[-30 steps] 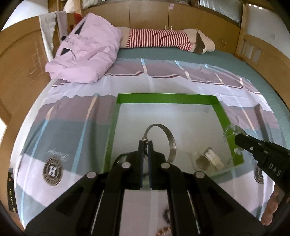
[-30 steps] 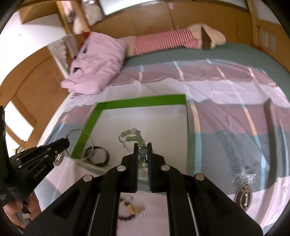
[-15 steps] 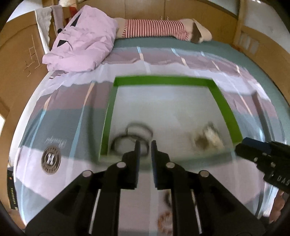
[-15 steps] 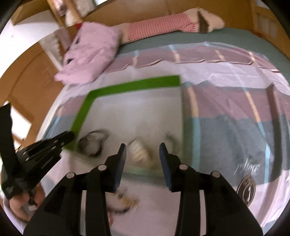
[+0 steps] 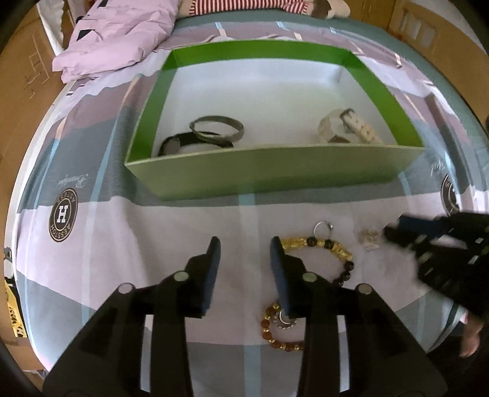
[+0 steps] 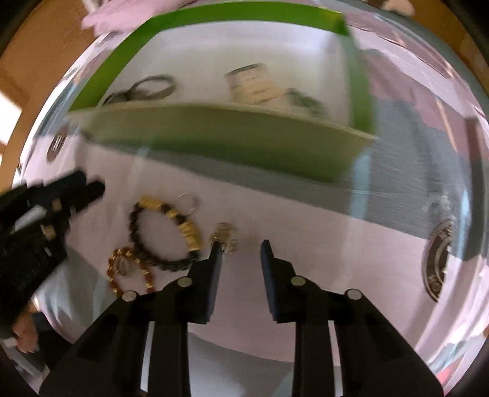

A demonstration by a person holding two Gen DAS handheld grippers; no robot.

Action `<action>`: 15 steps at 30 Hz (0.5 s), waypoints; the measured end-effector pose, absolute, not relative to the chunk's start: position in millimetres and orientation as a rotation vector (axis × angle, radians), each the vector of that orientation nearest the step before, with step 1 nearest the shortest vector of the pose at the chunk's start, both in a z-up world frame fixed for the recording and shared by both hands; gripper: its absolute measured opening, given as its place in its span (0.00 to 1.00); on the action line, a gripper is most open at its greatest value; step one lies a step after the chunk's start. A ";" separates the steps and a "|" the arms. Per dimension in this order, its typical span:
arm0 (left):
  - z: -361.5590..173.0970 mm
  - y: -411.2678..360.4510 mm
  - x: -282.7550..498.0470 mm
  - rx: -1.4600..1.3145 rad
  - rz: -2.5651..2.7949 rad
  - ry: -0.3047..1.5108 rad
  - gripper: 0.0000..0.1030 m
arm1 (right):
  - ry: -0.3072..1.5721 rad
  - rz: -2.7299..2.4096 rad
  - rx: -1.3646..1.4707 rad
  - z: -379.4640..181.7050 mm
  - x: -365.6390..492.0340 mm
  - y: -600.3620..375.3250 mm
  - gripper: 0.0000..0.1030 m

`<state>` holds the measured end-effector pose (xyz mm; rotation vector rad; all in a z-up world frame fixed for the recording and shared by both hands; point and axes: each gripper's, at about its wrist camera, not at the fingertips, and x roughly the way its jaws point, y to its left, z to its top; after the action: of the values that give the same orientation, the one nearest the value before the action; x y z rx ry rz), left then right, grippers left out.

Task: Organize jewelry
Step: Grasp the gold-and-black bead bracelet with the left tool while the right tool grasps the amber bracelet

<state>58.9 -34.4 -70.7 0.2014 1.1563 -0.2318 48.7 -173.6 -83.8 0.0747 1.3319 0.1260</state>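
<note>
A green box (image 5: 269,171) with a white floor sits on the bed; it holds a silver bangle (image 5: 217,128), a black band (image 5: 180,143) and a white watch (image 5: 348,126). A green bead bracelet (image 6: 305,102) lies in it too. On the bedsheet in front lie a gold-and-black bead bracelet (image 5: 324,245), a brown bead bracelet (image 5: 275,329), a small ring (image 5: 324,227) and a clear trinket (image 5: 369,238). My left gripper (image 5: 244,244) is open and empty, just left of the gold bracelet. My right gripper (image 6: 241,249) is open and empty, its left fingertip beside the trinket (image 6: 224,236).
A pink jacket (image 5: 119,36) and a striped stuffed toy (image 5: 244,6) lie at the far end of the bed. Wooden bed rails run along both sides. The right gripper shows in the left wrist view (image 5: 394,230).
Both grippers let go of their pieces into the box, opened, and pulled back down over the sheet in front of the box. The bangle and green bracelet now lie in the box.
</note>
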 end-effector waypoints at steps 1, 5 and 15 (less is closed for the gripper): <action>-73.1 -35.4 59.7 0.204 -0.232 1.164 0.33 | 1.322 0.103 0.094 -80.6 49.2 -182.5 0.26; -82.9 -40.1 64.0 0.210 -0.237 1.195 0.33 | 1.302 0.116 0.186 -73.9 48.0 -205.0 0.27; -104.3 -49.2 66.3 0.241 -0.232 1.247 0.12 | 1.316 0.123 0.201 -76.8 51.6 -207.9 0.27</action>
<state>66.3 -49.2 -104.3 0.2415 1.2475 -0.2318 51.6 -207.9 -76.8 0.2013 1.3157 0.1226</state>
